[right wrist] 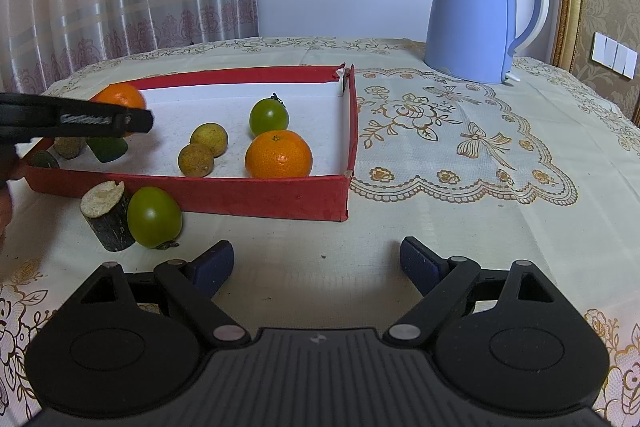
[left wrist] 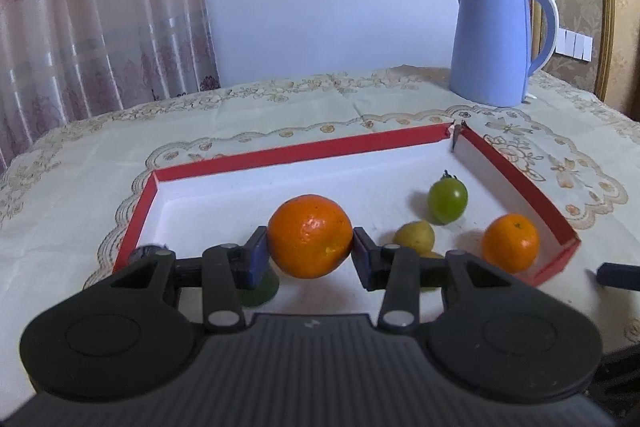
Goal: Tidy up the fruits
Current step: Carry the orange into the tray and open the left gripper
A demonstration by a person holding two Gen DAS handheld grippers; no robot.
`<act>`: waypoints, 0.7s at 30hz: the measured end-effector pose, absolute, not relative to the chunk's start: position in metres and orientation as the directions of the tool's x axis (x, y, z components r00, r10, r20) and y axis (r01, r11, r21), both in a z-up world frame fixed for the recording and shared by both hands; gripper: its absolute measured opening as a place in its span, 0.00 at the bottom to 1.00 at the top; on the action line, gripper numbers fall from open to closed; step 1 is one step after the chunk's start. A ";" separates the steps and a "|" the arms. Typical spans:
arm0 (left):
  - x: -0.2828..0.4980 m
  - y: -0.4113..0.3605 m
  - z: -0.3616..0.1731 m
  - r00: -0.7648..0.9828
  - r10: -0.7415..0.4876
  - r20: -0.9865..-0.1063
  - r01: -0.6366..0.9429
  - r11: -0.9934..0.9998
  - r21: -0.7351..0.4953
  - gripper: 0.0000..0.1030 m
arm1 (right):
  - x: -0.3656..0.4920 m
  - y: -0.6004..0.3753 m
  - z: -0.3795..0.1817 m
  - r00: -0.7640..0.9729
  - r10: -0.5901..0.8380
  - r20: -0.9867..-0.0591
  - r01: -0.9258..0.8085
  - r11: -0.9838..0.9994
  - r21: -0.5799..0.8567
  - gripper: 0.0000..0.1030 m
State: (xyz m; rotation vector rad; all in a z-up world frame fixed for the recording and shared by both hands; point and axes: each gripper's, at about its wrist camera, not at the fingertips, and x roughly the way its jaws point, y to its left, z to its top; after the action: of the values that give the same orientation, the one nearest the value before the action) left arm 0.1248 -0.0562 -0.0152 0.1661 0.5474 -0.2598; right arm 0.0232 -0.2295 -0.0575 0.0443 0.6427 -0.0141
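Red-walled shallow tray [right wrist: 256, 197] on the embroidered tabletop [right wrist: 460, 155], serving as the collecting place for the fruit. Already inside: one orange [right wrist: 278, 154] at the tray's 4 o'clock corner, as seen from the right wrist; one green tomato-like fruit with stem [right wrist: 269, 115] just behind it at 1 o'clock; two small yellowish-brown fruits [right wrist: 203, 151] touching each other at the tray's centre front; a dark green piece [right wrist: 107, 148] and a brownish cut piece [right wrist: 69, 147] toward 9 o'clock, partly hidden. In transit: a second, larger orange [left wrist: 310, 235], pinched between the jaws of the left gripper [left wrist: 310, 255], held above the tray's white floor and not yet set down. Still outside, against the tray's front wall at 7 o'clock: one green fruit [right wrist: 154, 217] touching a dark-skinned cut stub with a pale face [right wrist: 108, 217]. Right gripper [right wrist: 316, 265]: jaws spread wide, nothing between them, over bare cloth. Blue kettle [right wrist: 476, 15] at 1 o'clock, not part of the sorting. Judged status: well over half done; the held orange and the two outside items remain.
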 end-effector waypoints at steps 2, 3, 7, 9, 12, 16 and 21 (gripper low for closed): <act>0.133 -0.057 -0.018 0.809 -0.210 -0.549 0.291 0.955 0.064 0.39 | 0.023 -0.230 -0.057 0.800 0.001 -0.599 0.027 0.999 0.037 0.88; 0.137 -0.057 -0.019 0.801 -0.216 -0.558 0.292 0.955 0.049 0.39 | 0.023 -0.230 -0.057 0.800 0.001 -0.599 0.027 0.999 0.037 0.88; 0.149 -0.058 -0.025 0.791 -0.207 -0.575 0.283 0.958 0.044 0.39 | 0.023 -0.230 -0.057 0.800 0.001 -0.600 0.027 0.999 0.037 0.88; 0.150 -0.059 -0.025 0.792 -0.204 -0.575 0.282 0.958 0.049 0.39 | 0.023 -0.230 -0.057 0.800 0.001 -0.600 0.027 0.999 0.037 0.88; 0.151 -0.060 -0.026 0.791 -0.204 -0.576 0.286 0.957 0.055 0.40 | 0.023 -0.229 -0.057 0.800 0.001 -0.600 0.027 0.999 0.037 0.88; 0.146 -0.059 -0.025 0.796 -0.203 -0.571 0.288 0.956 0.061 0.52 | 0.023 -0.230 -0.057 0.800 0.001 -0.600 0.027 0.999 0.037 0.88; 0.122 -0.049 -0.016 0.832 -0.187 -0.522 0.266 0.961 0.081 0.73 | 0.023 -0.229 -0.057 0.800 0.001 -0.600 0.027 0.999 0.037 0.88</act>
State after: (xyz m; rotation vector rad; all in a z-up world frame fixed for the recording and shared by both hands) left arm 0.1217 -0.0489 -0.0164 0.1526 0.5366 -0.2411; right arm 0.0229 -0.2294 -0.0573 0.0445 0.6432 -0.0140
